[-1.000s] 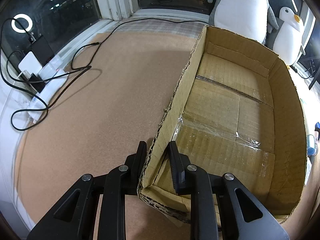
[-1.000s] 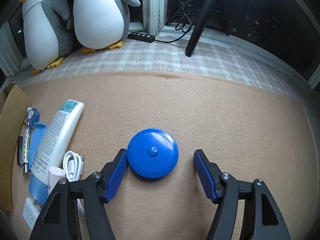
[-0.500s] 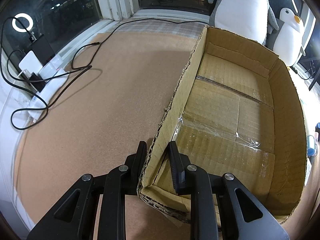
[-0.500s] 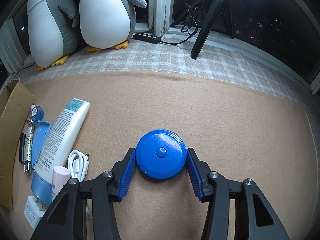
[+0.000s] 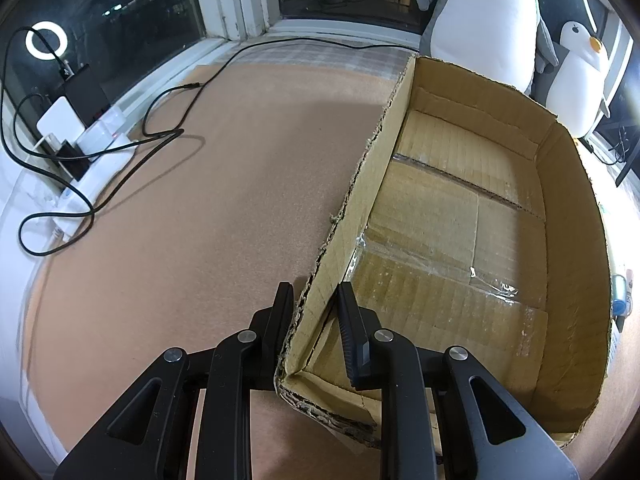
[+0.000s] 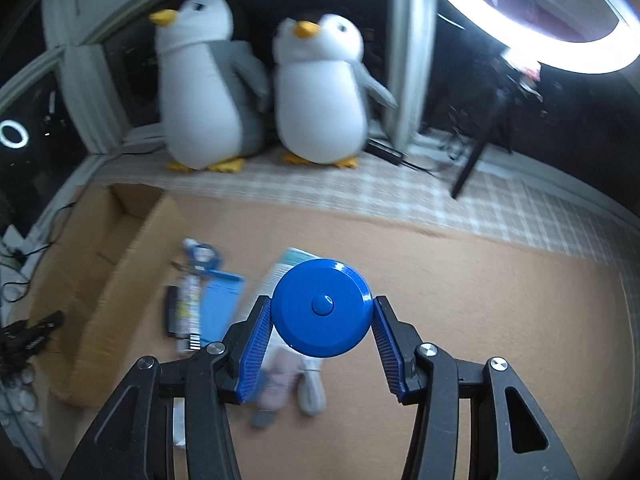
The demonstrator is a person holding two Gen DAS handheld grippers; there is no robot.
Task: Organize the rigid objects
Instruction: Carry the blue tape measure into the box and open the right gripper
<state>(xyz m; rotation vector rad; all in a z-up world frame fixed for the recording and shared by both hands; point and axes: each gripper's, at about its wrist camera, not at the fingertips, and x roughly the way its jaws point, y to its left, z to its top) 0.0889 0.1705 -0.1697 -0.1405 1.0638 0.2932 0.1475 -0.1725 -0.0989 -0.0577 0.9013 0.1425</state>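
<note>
On the tan table (image 5: 224, 184), a shallow cardboard box (image 5: 472, 216) lies open with nothing inside it. The left gripper (image 5: 314, 308) is clenched on the box's long side wall near its front corner, one black finger outside the wall and the other inside. Beyond the box, two plush penguins (image 6: 320, 92) stand on a checked cloth (image 6: 500, 200) by the dark window.

The right gripper (image 6: 322, 312) holds a round blue disc (image 6: 322, 308) with a small button at its centre, its blue fingers (image 6: 256, 340) pressed against opposite edges of the disc. The disc hangs in the air to the right of the box, above the table. This view is blurred.

Just beside the box's right wall lie several small things: a blue flat case (image 6: 220, 304), a patterned pen (image 6: 188, 312), a white tube (image 6: 280, 272) partly hidden behind the disc, a coiled white cable (image 6: 312, 388) and a pale pink item (image 6: 276, 380). A lit ring light (image 6: 532, 36) glows above, far to the right of the box.
</note>
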